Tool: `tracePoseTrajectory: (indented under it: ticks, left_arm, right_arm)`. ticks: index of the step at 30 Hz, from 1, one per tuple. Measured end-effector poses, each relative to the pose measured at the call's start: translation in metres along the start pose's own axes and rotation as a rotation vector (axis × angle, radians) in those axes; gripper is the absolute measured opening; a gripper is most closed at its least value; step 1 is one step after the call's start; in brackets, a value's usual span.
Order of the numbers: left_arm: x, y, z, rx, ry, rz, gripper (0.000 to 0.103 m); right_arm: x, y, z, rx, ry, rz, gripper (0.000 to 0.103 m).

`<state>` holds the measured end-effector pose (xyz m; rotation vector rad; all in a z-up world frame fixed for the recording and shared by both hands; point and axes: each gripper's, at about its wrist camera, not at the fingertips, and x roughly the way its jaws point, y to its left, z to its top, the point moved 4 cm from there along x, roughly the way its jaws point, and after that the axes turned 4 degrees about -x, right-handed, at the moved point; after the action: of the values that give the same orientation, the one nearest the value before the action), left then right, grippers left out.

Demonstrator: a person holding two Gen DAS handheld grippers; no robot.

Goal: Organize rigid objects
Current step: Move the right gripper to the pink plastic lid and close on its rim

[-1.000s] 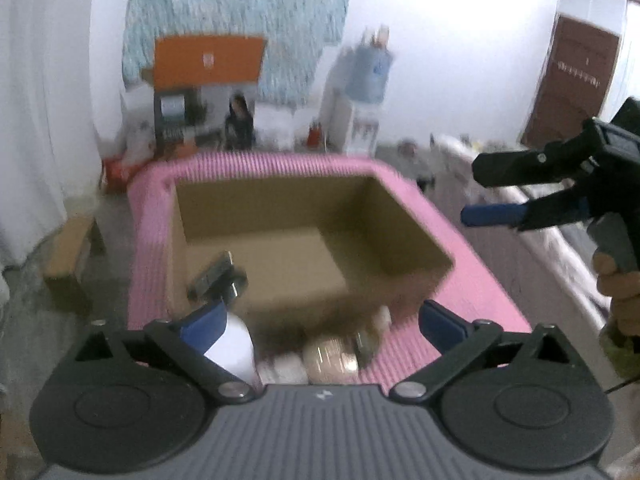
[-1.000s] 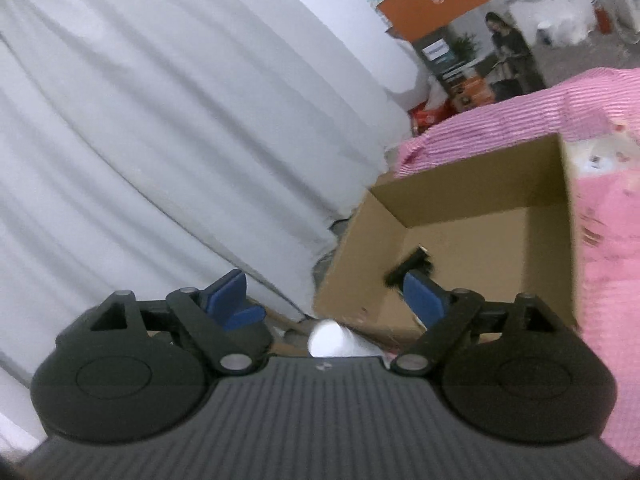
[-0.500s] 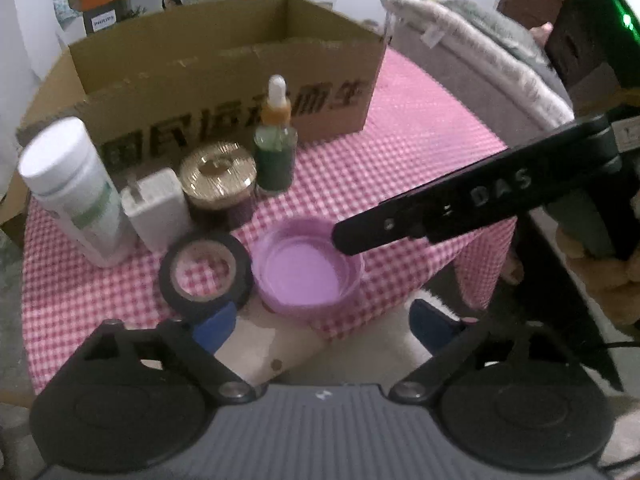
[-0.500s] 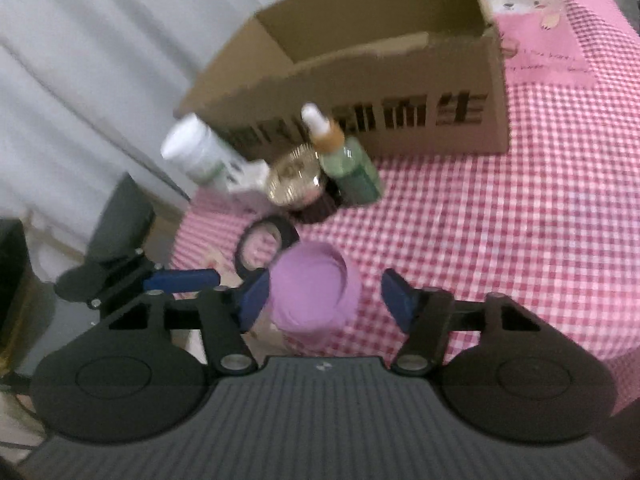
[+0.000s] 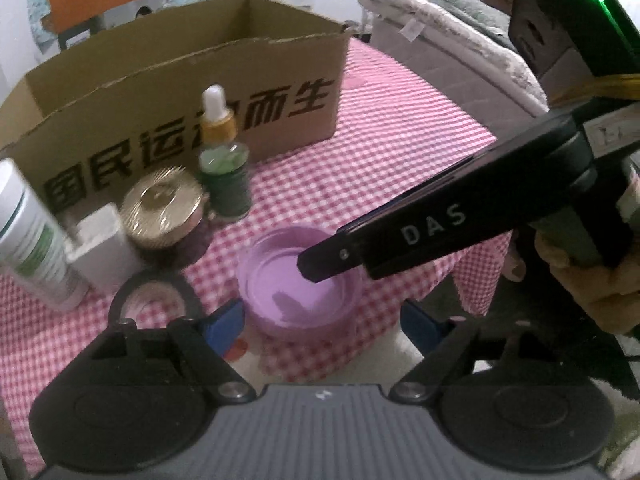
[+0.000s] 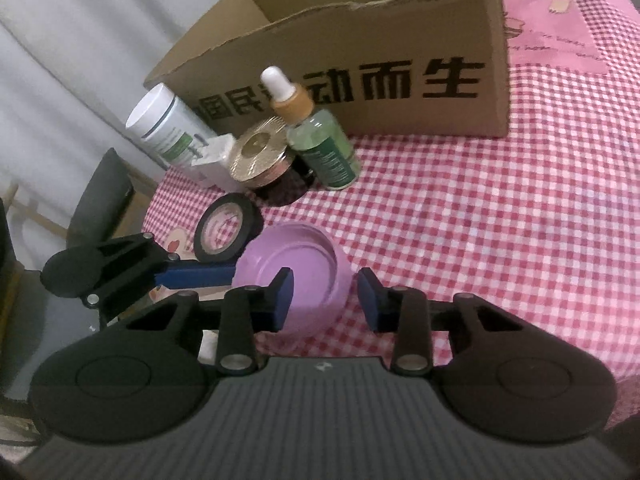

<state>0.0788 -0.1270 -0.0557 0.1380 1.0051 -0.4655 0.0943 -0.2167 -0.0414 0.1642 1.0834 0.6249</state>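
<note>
At table's near edge: purple lid point(image 6: 296, 268) hollow side up | right claw point(image 6: 325, 298) closing astride its rim, not yet pinching | left claw point(image 5: 320, 320) spread, closing around it

The right claw point(image 6: 325, 300) is closing around the purple bowl's point(image 6: 296, 264) near rim, beside the black tape roll point(image 6: 228, 232).

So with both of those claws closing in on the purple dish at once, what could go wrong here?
The purple dish sits near the table edge; with the right gripper closing over its rim, a pinch that slips could flick it off. The left gripper is closing around the same dish, so the two might collide. The black tape roll lies right beside the dish and could be nudged.
</note>
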Motion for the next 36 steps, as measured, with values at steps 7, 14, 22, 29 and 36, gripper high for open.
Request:
tracePoseTrajectory:
  ticks: [7, 14, 22, 29, 36]
  left_arm:
    - [0.014, -0.004, 0.007, 0.049, -0.05, 0.01, 0.087]
    - [0.025, -0.003, 0.0, 0.066, -0.035, -0.035, 0.098]
    - [0.019, 0.008, -0.005, 0.002, -0.082, -0.135, 0.103]
    - [0.02, 0.006, -0.006, 0.03, -0.072, -0.138, 0.103]
    - [0.018, 0.005, -0.007, 0.05, -0.069, -0.133, 0.103]
  right_arm:
    - [-0.001, -0.012, 0.001, 0.016, -0.016, -0.032, 0.034]
    - [-0.002, -0.011, -0.001, 0.018, -0.052, -0.04, 0.034]
    - [-0.006, -0.011, -0.005, 0.051, -0.078, -0.007, 0.044]
    - [-0.008, -0.013, -0.007, 0.099, -0.101, 0.029, 0.048]
    - [-0.009, -0.011, -0.005, 0.097, -0.102, 0.029, 0.048]
